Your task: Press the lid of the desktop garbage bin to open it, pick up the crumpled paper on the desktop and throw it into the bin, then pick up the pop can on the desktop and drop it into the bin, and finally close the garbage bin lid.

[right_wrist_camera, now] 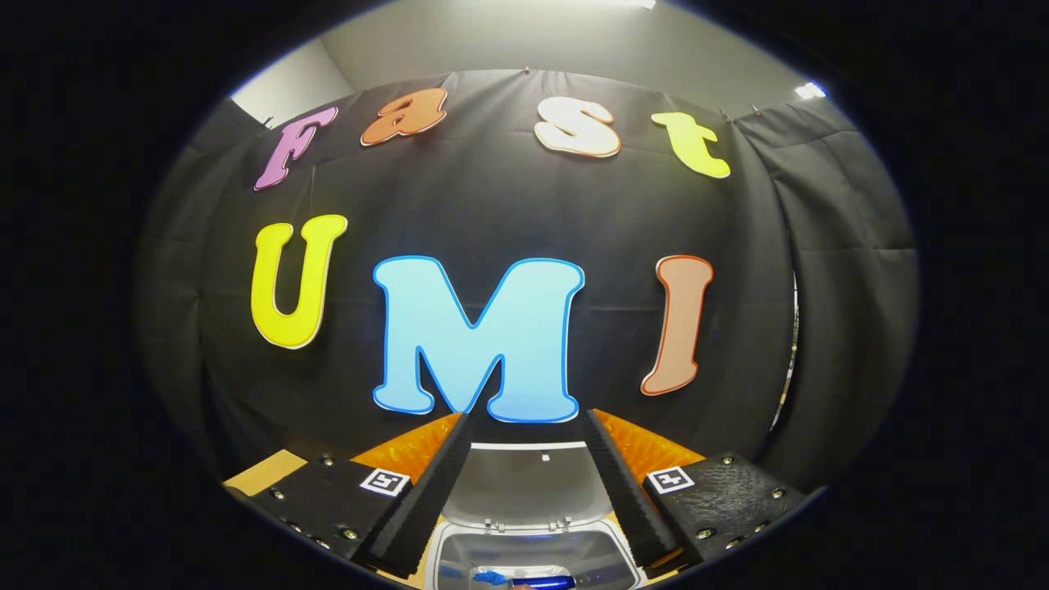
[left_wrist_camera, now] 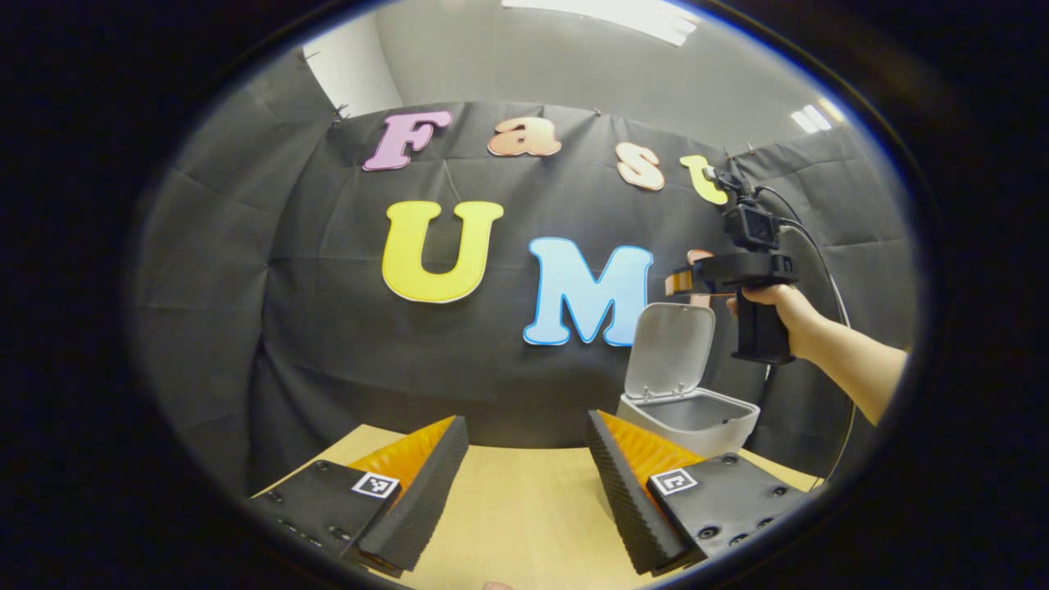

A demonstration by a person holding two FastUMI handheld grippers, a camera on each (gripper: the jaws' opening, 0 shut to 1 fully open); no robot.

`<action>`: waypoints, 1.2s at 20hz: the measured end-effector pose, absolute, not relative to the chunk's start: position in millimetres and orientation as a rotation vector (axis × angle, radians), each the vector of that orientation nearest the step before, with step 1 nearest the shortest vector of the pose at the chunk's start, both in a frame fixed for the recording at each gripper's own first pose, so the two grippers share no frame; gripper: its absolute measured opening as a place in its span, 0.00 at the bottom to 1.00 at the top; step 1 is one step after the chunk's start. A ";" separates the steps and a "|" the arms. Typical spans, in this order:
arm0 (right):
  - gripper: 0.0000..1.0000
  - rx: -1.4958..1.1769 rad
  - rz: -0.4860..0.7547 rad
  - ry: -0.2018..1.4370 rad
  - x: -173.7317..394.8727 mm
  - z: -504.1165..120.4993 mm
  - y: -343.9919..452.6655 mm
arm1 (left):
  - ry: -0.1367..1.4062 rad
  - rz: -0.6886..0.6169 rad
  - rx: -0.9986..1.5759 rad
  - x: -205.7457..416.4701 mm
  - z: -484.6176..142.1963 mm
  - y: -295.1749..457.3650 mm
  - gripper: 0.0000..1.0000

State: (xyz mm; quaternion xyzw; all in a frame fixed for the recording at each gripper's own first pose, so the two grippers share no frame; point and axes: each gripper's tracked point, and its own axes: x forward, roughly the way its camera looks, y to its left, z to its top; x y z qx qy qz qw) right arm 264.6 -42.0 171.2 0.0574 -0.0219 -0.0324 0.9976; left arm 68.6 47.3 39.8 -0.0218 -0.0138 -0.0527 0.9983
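The white desktop bin stands at the back right of the wooden table, its lid raised upright. A hand holds my right gripper high above the bin's opening. In the right gripper view I look down past my open right gripper into the bin. A blue pop can lies inside it, and the raised lid stands behind. My left gripper hovers open over the bare tabletop left of the bin, holding nothing.
The light wooden table runs back to the black cloth wall. A cable hangs from the right gripper, and a bare forearm reaches in from the right.
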 end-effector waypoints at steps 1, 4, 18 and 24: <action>0.90 0.114 -0.067 -0.045 268.1 172.7 -42.5 | -0.026 -0.098 -0.045 68.3 38.9 48.9 0.95; 0.90 0.126 -0.066 -0.039 276.4 170.1 -43.5 | -0.014 -0.088 -0.058 69.9 34.6 52.1 0.95; 0.90 0.166 -0.019 0.010 266.4 150.4 -42.3 | -0.029 -0.053 -0.038 58.5 37.1 51.6 0.95; 0.90 0.169 0.003 0.013 239.7 140.6 -41.5 | -0.032 -0.062 -0.034 46.8 35.6 37.0 0.95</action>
